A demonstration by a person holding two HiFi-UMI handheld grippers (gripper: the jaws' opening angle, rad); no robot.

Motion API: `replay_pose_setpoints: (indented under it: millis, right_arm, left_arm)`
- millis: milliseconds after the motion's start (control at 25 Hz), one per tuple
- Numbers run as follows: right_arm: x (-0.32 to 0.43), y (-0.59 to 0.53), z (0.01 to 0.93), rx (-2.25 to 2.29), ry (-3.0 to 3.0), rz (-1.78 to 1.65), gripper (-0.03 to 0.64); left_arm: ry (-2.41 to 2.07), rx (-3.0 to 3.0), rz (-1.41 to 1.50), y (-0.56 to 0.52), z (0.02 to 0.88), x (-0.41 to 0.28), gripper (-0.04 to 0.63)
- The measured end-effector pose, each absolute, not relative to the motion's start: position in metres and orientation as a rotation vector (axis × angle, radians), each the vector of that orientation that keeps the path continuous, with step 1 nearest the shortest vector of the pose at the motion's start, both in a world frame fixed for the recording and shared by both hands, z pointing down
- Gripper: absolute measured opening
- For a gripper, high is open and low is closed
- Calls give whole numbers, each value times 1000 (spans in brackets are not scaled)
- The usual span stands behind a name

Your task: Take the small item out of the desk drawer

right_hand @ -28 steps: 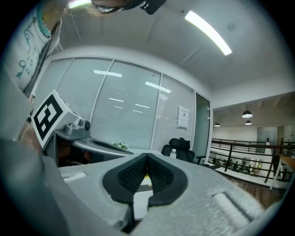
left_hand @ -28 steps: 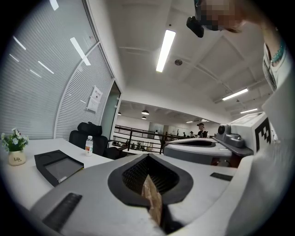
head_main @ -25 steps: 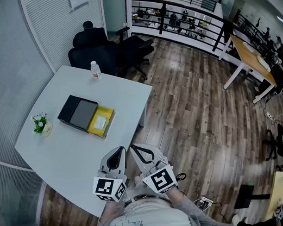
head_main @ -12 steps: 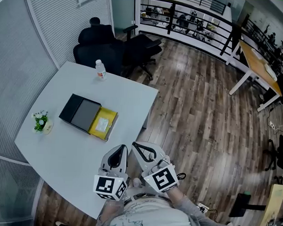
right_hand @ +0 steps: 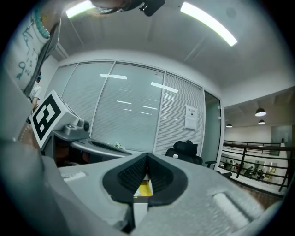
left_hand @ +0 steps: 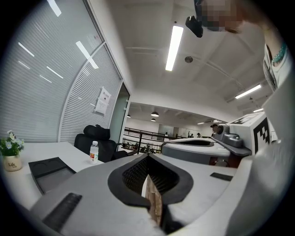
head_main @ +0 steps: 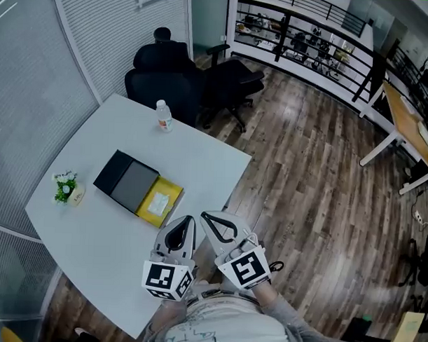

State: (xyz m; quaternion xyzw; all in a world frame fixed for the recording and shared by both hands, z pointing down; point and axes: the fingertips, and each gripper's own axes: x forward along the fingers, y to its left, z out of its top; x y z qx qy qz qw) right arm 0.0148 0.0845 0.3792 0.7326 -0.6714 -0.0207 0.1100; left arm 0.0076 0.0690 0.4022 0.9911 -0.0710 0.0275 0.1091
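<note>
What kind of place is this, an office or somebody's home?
Most likely an office: black swivel chairs at a white table, glass walls with blinds, and another desk across the wooden floor.

The right gripper (right_hand: pixel 147 156) has its fingers (right_hand: pixel 131 174) shut tip to tip, with nothing caught between them. Through the narrow slit under the tips a yellow patch (right_hand: pixel 143 188) shows from somewhere beyond. Off to the left is the left gripper (right_hand: pixel 99 145), its marker cube (right_hand: pixel 46 116) raised. Ahead, a black office chair (right_hand: pixel 186 150) stands before a blind-covered glass wall (right_hand: pixel 124 115) bearing a paper notice (right_hand: pixel 190 116). A dark railing (right_hand: pixel 253 159) runs at the right.
</note>
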Motion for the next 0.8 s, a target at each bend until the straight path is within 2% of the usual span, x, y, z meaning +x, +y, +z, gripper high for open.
replay_pose_setpoints:
  millis: [800]
  right_arm:
    - [109,48,381,2054,-2094,-39,2]
  left_arm:
    - [-344,2890,102,34,405,103,-3]
